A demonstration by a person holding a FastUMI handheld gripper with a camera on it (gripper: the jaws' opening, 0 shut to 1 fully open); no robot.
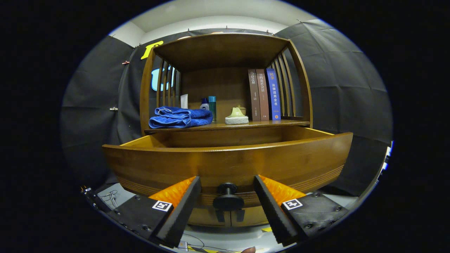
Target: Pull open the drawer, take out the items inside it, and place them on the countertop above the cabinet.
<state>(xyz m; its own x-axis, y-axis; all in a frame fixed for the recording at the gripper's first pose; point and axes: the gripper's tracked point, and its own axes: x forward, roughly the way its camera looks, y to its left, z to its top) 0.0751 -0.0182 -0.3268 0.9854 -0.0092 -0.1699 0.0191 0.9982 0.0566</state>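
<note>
The glossy curved wooden drawer (228, 161) stands pulled out across the middle of the frame, its round dark knob (228, 199) low at centre between the spread fingers of the gripper (227, 189), untouched by either. On the countertop (274, 123) above lie a soft folded blue towel (179, 117), bottles (209, 105), and upright books (263, 95).

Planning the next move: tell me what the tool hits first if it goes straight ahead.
Likely the knob on the drawer front: it sits between the open tool's fingers, which do not touch it. Depth is hard to judge.
</note>
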